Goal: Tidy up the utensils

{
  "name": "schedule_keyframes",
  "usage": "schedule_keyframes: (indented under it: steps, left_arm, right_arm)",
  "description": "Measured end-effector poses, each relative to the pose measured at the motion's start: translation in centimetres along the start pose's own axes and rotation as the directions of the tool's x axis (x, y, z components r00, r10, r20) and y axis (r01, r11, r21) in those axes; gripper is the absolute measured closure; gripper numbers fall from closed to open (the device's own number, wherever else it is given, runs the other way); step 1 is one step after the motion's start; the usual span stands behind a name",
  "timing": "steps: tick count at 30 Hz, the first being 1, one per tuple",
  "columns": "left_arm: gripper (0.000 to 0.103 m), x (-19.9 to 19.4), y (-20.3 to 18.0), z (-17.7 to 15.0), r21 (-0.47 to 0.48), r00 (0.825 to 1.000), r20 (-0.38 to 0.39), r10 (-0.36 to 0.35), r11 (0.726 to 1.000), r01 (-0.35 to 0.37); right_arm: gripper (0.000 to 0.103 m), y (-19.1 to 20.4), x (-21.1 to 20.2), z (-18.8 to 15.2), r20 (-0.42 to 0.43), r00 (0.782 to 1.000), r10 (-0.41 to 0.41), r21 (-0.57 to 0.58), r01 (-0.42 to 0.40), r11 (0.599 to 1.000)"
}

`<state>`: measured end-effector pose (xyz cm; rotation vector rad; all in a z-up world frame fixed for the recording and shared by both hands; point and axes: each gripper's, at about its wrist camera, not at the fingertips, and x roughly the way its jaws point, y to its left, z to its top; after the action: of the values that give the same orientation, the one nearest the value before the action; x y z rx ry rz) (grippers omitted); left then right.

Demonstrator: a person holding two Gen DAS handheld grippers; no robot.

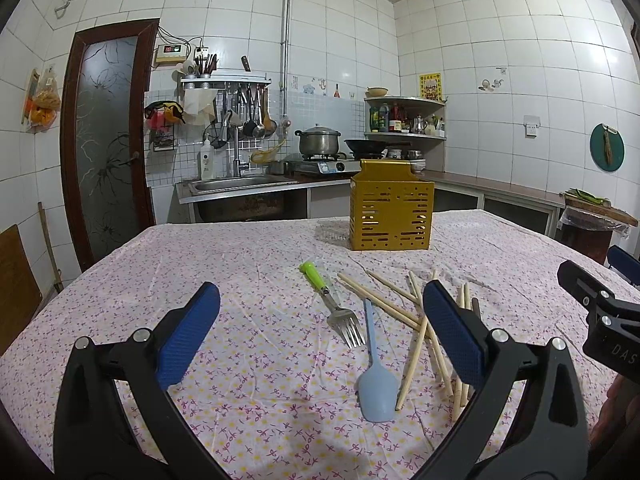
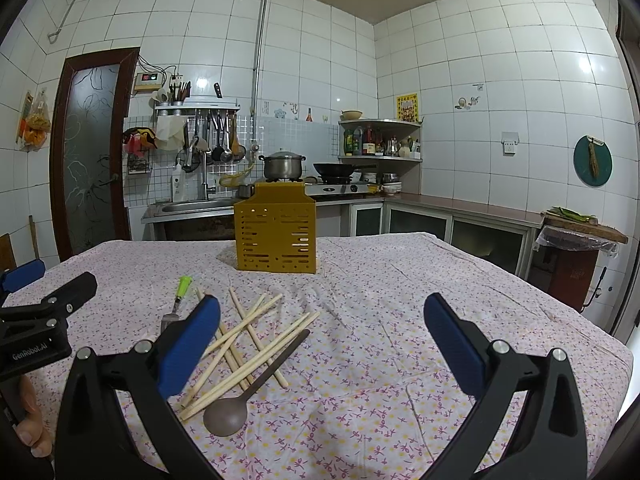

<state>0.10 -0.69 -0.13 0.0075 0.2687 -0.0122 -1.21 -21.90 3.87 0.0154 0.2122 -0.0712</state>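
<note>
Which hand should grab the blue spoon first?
Probably the left. The left gripper is open, and the blue spoon lies between its fingers in its camera view. The right gripper is open too, but its view doesn't show that spoon.

In the right wrist view, the tines of the green-handled metal fork (image 2: 176, 308) are hidden behind a blue-padded finger (image 2: 188, 346), as are the near ends of several pale wooden chopsticks (image 2: 256, 332). In the left wrist view, the dark brown spoon (image 1: 476, 308) is almost wholly covered. The inside of the perforated yellow metal holder (image 1: 391, 216) cannot be seen.
</note>
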Motion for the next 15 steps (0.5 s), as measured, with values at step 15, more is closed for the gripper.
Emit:
schedule_keyframes:
  steps: [15]
  left_arm:
    - [0.005,0.07,-0.03,0.01,0.001,1.000,-0.004,0.000,1.000,0.000]
  right_arm:
    - [0.004,0.13,-0.04,-0.10,0.001,1.000,0.000,-0.002,0.000,1.000]
